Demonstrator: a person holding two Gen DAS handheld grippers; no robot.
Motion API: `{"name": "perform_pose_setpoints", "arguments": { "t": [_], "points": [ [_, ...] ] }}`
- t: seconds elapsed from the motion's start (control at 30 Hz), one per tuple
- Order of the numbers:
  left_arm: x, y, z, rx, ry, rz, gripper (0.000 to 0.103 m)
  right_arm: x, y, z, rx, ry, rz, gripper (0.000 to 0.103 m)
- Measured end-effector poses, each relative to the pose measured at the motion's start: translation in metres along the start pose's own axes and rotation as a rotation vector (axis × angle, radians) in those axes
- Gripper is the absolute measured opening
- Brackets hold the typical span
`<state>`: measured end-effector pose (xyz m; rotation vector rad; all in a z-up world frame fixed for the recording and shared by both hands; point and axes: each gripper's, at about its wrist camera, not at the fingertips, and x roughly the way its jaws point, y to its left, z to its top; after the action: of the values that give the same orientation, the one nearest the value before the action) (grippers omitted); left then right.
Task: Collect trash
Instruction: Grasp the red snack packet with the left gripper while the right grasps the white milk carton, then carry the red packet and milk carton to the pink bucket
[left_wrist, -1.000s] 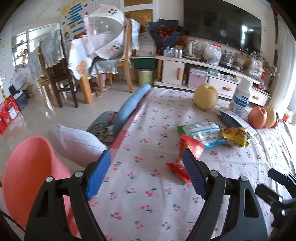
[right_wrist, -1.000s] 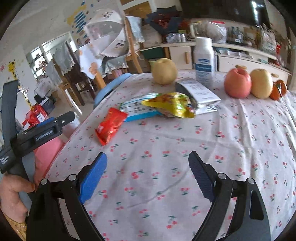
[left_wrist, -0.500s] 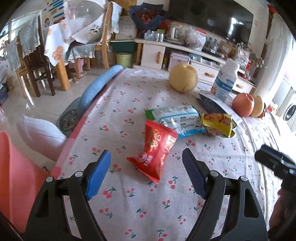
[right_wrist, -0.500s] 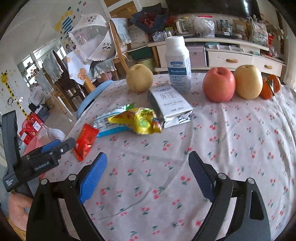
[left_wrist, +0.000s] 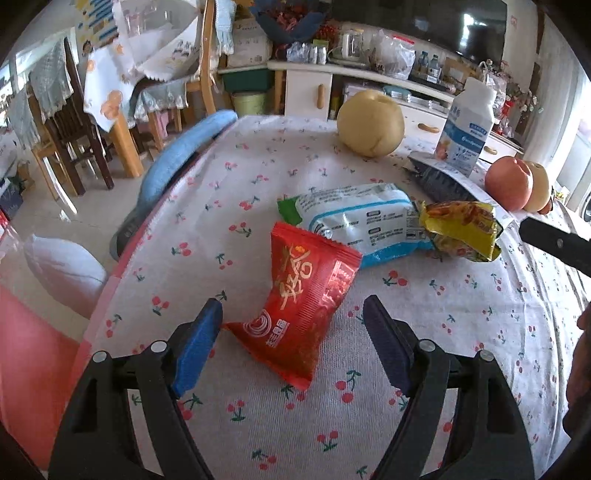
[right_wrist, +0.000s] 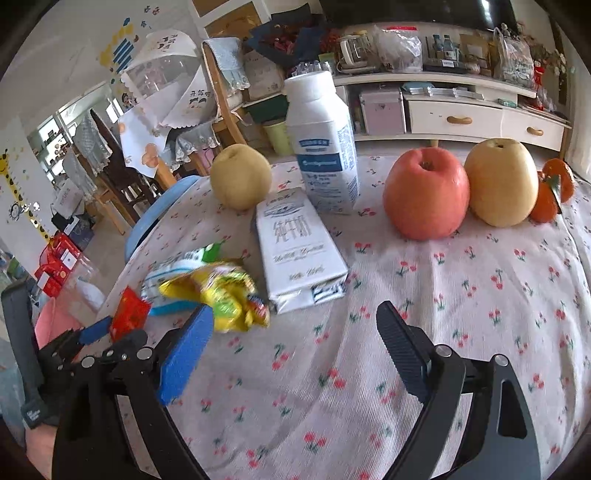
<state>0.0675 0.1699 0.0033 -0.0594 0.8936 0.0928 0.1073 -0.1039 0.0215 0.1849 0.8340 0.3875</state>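
Note:
A red snack packet (left_wrist: 306, 295) lies on the cherry-print tablecloth (left_wrist: 461, 306), its near end between the open fingers of my left gripper (left_wrist: 293, 328). Behind it lie a white-blue wrapper (left_wrist: 362, 218) and a crumpled yellow wrapper (left_wrist: 461, 229). My right gripper (right_wrist: 295, 339) is open and empty, just short of the yellow wrapper (right_wrist: 218, 295) and a flattened grey milk carton (right_wrist: 299, 247). The red packet (right_wrist: 127, 314) shows in the right wrist view by the left gripper's fingertips (right_wrist: 94, 330).
A white milk bottle (right_wrist: 321, 144), a pear (right_wrist: 240, 177), an apple (right_wrist: 424, 192), a second pear (right_wrist: 502, 181) and oranges (right_wrist: 554, 188) stand at the table's far side. A pink bin (left_wrist: 26, 362) is below the table's left edge. Chairs stand beyond.
Both grippers moved forward over the table. The left one closed in on the red packet, which now sits between its fingers. The right one neared the yellow wrapper and carton.

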Motion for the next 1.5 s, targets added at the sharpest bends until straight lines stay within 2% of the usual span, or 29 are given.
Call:
{"name": "perform_pose_setpoints", "arguments": {
  "t": [0.17,0.3,0.43,0.6,0.7,0.77,0.8,0.87,1.13,1.5],
  "points": [
    [0.001,0.01,0.002,-0.061,-0.011,-0.03,0.076,0.013,-0.009,0.01,0.011,0.001,0.006,0.089],
    [0.002,0.008,0.003,-0.055,-0.012,-0.034,0.07,0.021,-0.008,0.018,0.02,-0.007,0.013,0.089],
    [0.002,0.008,0.004,-0.065,-0.016,-0.036,0.065,0.036,0.0,0.019,-0.03,0.009,-0.016,0.089],
    [0.002,0.01,0.004,-0.07,-0.018,-0.04,0.063,0.046,0.01,0.017,-0.088,0.03,-0.041,0.079],
    [0.001,0.01,0.004,-0.072,-0.022,-0.049,0.058,0.047,0.016,0.016,-0.116,0.026,-0.049,0.074],
    [0.001,0.009,0.004,-0.07,-0.022,-0.051,0.056,0.049,0.02,0.015,-0.137,0.028,-0.071,0.06],
    [0.001,0.008,0.004,-0.067,-0.023,-0.055,0.056,0.05,0.021,0.015,-0.144,0.034,-0.077,0.059],
    [0.001,0.008,0.003,-0.064,-0.023,-0.058,0.051,0.051,0.021,0.016,-0.149,0.037,-0.069,0.058],
    [-0.006,0.01,-0.001,-0.066,-0.018,-0.087,0.049,0.042,0.026,0.008,-0.187,0.012,-0.091,0.058],
    [-0.029,0.018,-0.01,-0.081,-0.045,-0.132,0.049,-0.001,0.021,-0.018,-0.154,-0.021,-0.119,0.058]
  ]
}}
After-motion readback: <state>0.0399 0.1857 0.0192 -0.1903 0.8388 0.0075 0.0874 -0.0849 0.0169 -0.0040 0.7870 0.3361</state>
